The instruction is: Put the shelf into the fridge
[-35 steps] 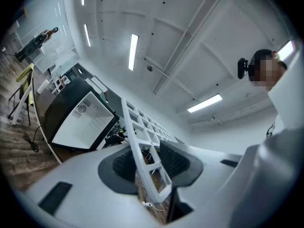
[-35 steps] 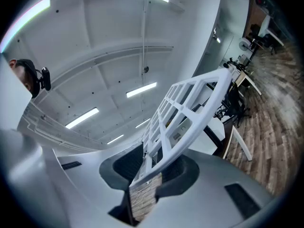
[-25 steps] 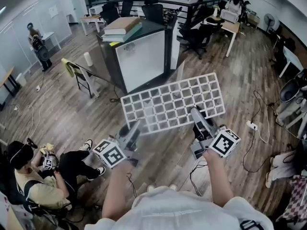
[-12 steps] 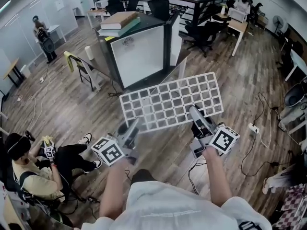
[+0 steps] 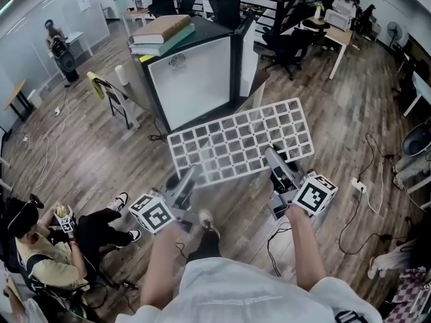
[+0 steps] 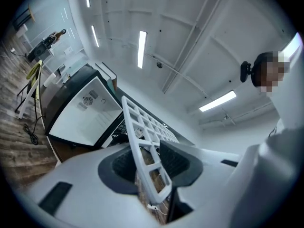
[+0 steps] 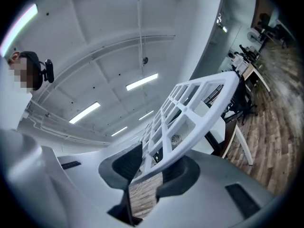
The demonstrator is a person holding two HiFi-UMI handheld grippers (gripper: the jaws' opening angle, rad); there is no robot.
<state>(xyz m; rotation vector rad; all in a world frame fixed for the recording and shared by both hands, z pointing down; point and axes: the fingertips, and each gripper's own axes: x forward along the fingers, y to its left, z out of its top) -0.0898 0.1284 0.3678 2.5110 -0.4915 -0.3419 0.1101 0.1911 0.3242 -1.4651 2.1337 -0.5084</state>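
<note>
A white grid shelf (image 5: 239,143) hangs level in the air in front of me, held by its near edge. My left gripper (image 5: 190,175) is shut on that edge at the left, my right gripper (image 5: 271,155) at the right. In the left gripper view the shelf (image 6: 142,137) runs edge-on between the dark pads of the left gripper (image 6: 145,161). The right gripper view shows the shelf (image 7: 190,113) clamped in the right gripper (image 7: 152,167). Beyond the shelf stands a small black fridge (image 5: 195,79) with a white inside, its door (image 5: 246,49) swung open to the right.
Books (image 5: 161,32) lie on top of the fridge. A folding stand with a yellow cloth (image 5: 108,96) is to its left. A person (image 5: 40,247) sits on the floor at lower left. Cables and a power strip (image 5: 357,186) lie at right; office chairs (image 5: 286,42) stand behind.
The fridge has come slightly nearer in the head view and my shoe now shows below the grippers. Both grippers keep their hold on the shelf.
</note>
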